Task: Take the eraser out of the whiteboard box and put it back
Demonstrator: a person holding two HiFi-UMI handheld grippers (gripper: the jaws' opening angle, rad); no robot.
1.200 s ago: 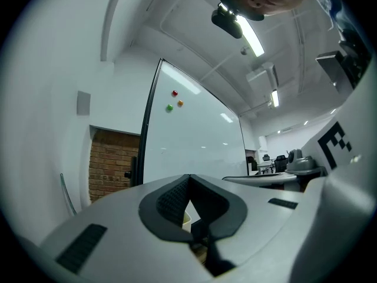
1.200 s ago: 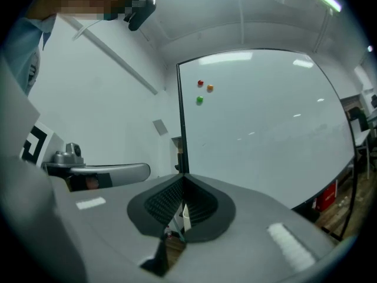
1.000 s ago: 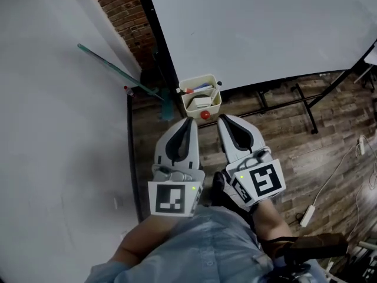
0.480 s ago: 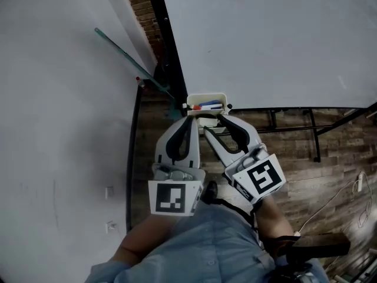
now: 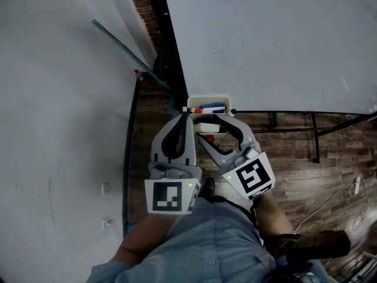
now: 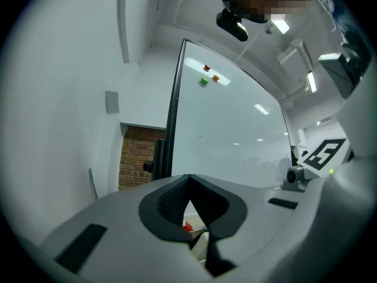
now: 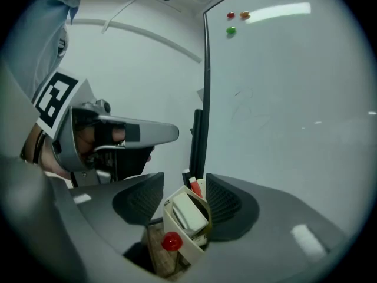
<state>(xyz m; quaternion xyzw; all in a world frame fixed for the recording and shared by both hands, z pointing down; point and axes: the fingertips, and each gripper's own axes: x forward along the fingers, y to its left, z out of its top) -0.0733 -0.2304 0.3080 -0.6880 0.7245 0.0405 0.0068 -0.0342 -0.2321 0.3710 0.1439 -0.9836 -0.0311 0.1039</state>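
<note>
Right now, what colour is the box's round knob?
The knob is red, clearest in the right gripper view.

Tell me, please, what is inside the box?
The box holds a white eraser and, behind it, a red marker and a blue marker. Its bottom and whatever lies under the eraser are covered.

**Looks like an office meeting room**

On my feed, a large whiteboard (image 5: 265, 40) on a black metal stand (image 5: 171, 52) fills most of the view. Coloured magnets (image 6: 204, 81) sit high on it, and a whiteboard box (image 5: 207, 99) of markers hangs at its lower edge. I see plain white walls (image 5: 53, 99), a strip of bare brick (image 6: 135, 158), a wood-plank floor (image 5: 341, 152) and long ceiling lights (image 6: 311, 81).
</note>
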